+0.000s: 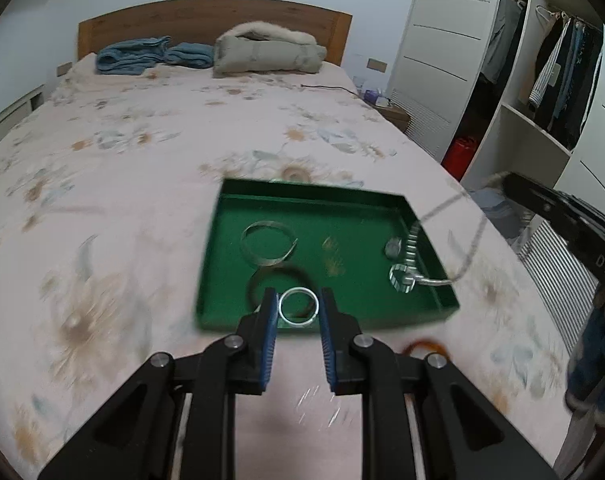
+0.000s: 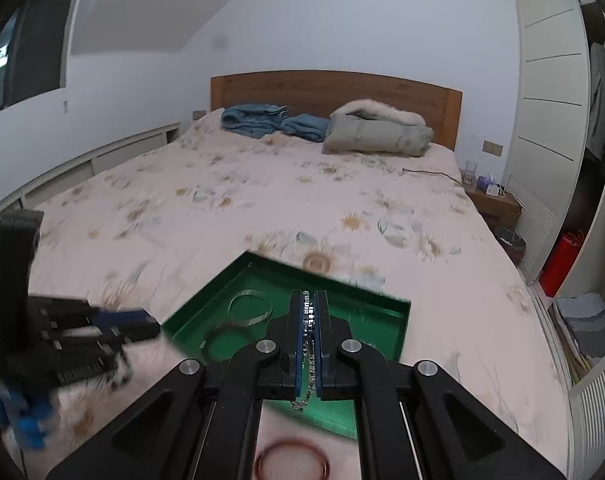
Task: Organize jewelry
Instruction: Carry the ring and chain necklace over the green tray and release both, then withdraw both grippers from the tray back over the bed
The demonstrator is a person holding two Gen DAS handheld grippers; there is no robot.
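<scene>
A green tray (image 1: 222, 248) lies on the bed. In it are a silver open bangle (image 1: 267, 246), a dark bangle (image 1: 280, 276), gold earrings (image 1: 332, 256) and a silver watch (image 1: 406, 258). My left gripper (image 1: 297, 308) is shut on a silver ring bangle (image 1: 298, 307) just above the tray's near edge. My right gripper (image 2: 309, 312) is shut on a silver chain (image 2: 308, 368) that hangs over the tray (image 2: 398, 320); the chain also shows in the left wrist view (image 1: 468, 236). An amber bangle (image 2: 292, 462) lies on the sheet before the tray.
The floral bedsheet (image 1: 142, 168) spreads all around the tray. Folded blue clothes (image 1: 150, 54) and a grey jacket (image 1: 266, 54) lie by the wooden headboard. An open wardrobe (image 1: 542, 92) and a nightstand (image 2: 494, 200) stand to the right of the bed.
</scene>
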